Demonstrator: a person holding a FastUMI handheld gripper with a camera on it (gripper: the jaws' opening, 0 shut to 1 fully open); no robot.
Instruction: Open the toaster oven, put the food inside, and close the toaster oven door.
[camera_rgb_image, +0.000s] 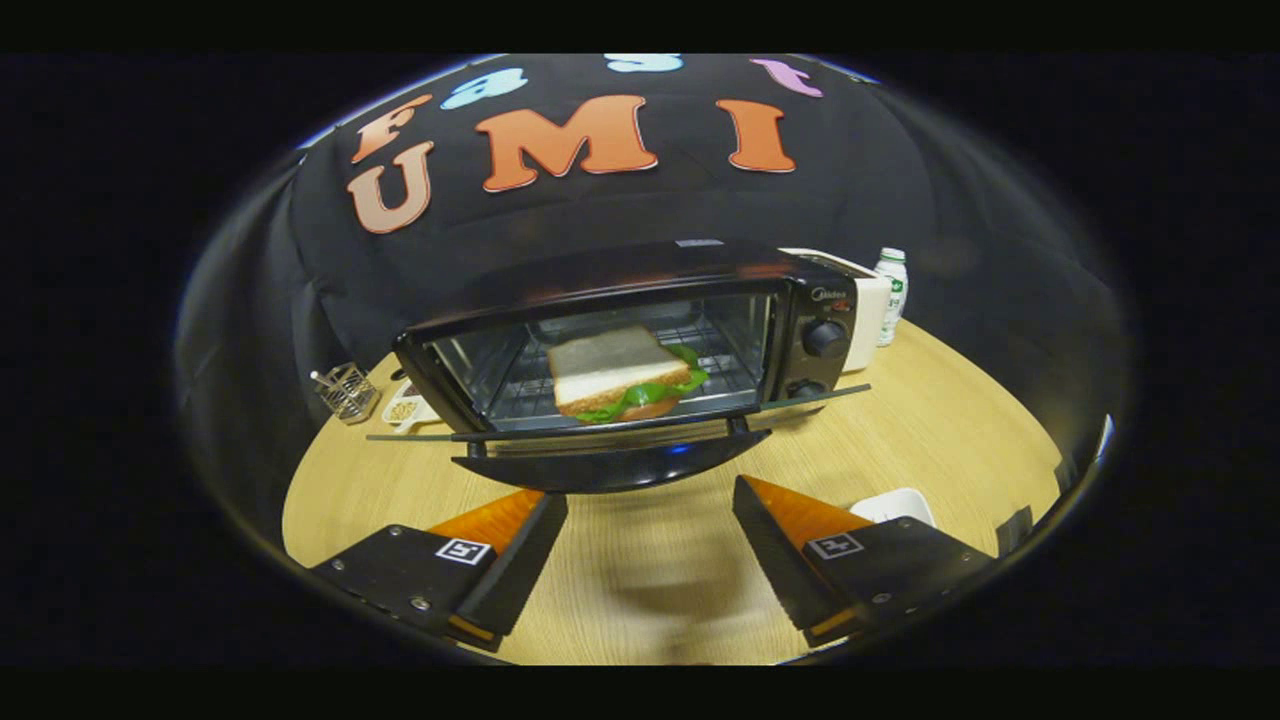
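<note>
Black toaster oven (640, 340) stands on the wooden table, door (610, 462) lowered flat toward the viewer, two knobs on its right panel. Sandwich (622, 372) of white bread with green lettuce lies on the wire rack inside, slightly angled. Gripper (650, 520) fingers spread wide, empty, just short of the door

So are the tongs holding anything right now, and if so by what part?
Nothing is held. The tongs are open over bare table, short of the oven's lowered door; the sandwich lies inside on the rack.

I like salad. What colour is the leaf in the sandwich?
Green: the leaf in the sandwich, gripper view.
</note>
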